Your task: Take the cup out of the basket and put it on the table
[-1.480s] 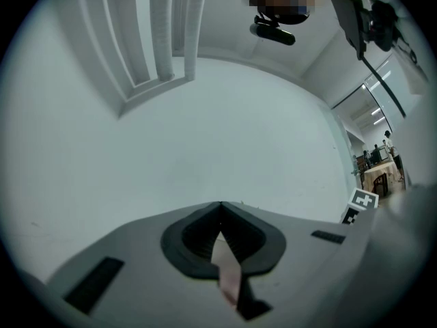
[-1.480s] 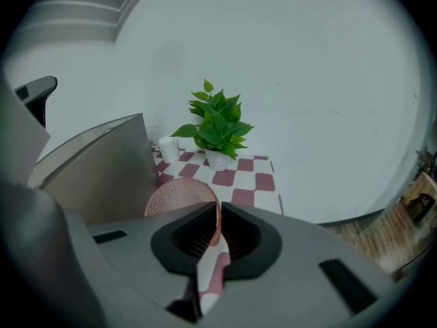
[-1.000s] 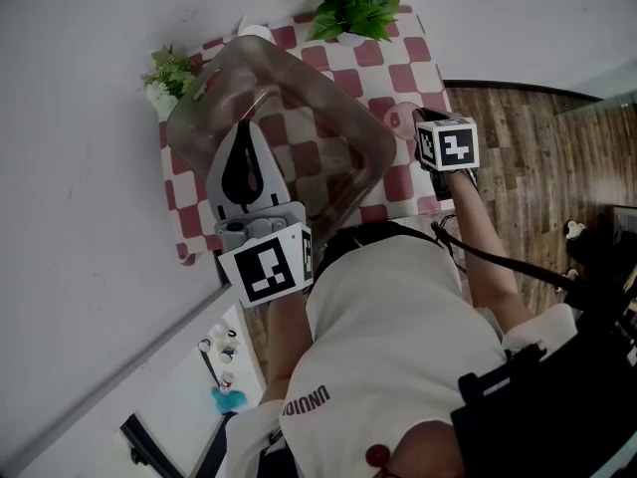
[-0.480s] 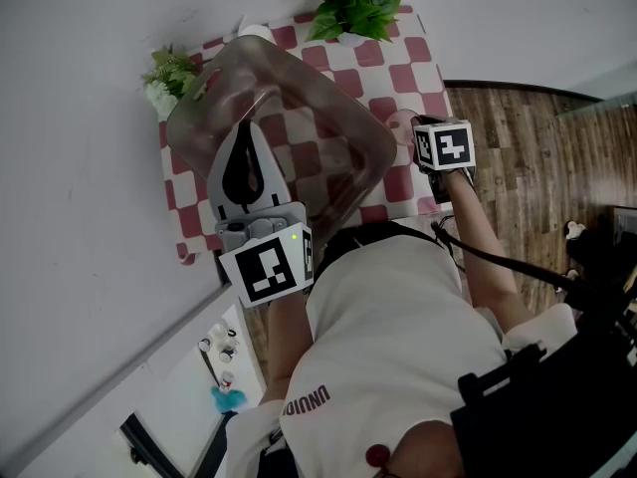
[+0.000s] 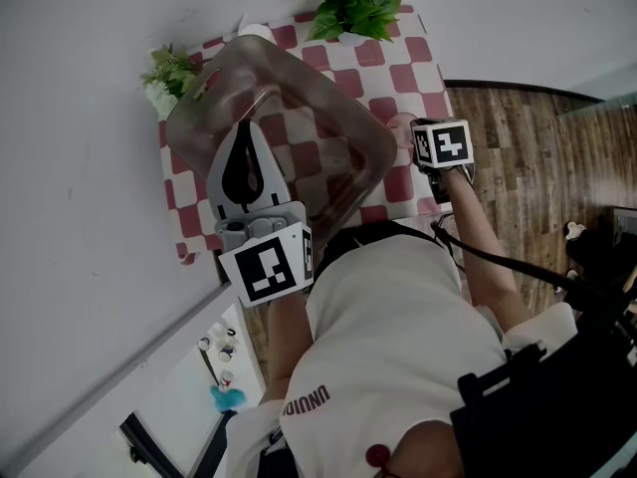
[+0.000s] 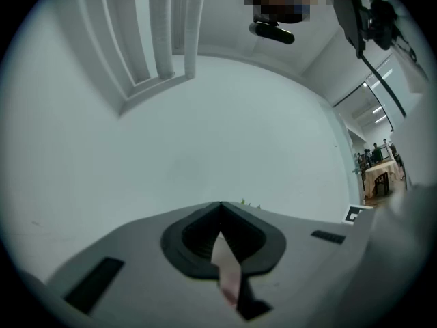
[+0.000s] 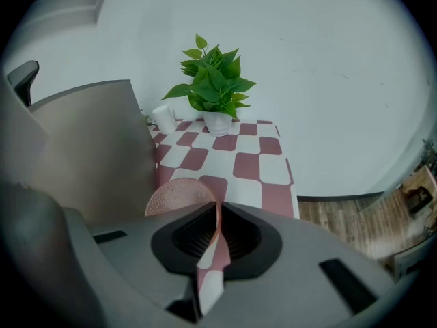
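Cup (image 7: 179, 195), rim pinched in right hand-held gripper (image 7: 217, 214), beside basket (image 5: 328, 118) at checked worktop (image 7: 252, 166), left hand-held gripper (image 6: 220, 214) closed; placing step, apparently, so next: settle flat, release.

one basket (image 5: 333, 113), one pink cup (image 7: 175, 195), two plants (image 5: 353, 3) (image 5: 171, 72), one table (image 5: 410, 68)

The right gripper (image 7: 218, 214) and cup (image 7: 179, 195) have edged slightly left

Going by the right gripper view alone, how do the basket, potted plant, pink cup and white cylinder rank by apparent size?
1. Basket, though it is nearest the camera.
2. Potted plant.
3. Pink cup, partly hidden behind the gripper, so its rank is unsure.
4. White cylinder, smallest.
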### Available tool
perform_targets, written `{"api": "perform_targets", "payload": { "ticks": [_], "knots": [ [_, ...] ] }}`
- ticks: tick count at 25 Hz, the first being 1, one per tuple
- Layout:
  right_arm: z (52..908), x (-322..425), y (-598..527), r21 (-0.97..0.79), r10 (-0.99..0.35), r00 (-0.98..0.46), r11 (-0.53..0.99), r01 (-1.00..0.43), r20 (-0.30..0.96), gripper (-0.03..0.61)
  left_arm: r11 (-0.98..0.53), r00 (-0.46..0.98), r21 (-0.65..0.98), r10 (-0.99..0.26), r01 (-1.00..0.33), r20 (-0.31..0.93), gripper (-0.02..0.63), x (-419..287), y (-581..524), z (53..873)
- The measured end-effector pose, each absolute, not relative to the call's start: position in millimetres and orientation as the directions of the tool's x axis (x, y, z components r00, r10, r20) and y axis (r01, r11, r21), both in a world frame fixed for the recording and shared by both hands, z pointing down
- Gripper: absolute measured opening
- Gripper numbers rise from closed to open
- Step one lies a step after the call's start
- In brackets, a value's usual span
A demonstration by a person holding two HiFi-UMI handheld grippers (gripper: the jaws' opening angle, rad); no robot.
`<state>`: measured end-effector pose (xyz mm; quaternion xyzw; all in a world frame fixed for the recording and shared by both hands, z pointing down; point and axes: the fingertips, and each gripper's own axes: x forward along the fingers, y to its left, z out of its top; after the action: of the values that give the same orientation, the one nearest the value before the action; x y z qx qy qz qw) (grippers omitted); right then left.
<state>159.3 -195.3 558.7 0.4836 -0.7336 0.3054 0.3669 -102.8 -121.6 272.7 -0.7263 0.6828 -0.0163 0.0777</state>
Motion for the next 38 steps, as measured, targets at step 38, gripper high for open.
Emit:
{"api": "perform_targets", "payload": {
  "ticks": [38],
  "knots": [
    [566.1,156.1,-200.9,-0.145,-0.443,-0.303,0.356,-0.923,0.844,0.049,-0.032,0.044,-0.134,-0.995,-0.990,-0.089,0.012,-103.7,-117.9,272.0]
  ]
}}
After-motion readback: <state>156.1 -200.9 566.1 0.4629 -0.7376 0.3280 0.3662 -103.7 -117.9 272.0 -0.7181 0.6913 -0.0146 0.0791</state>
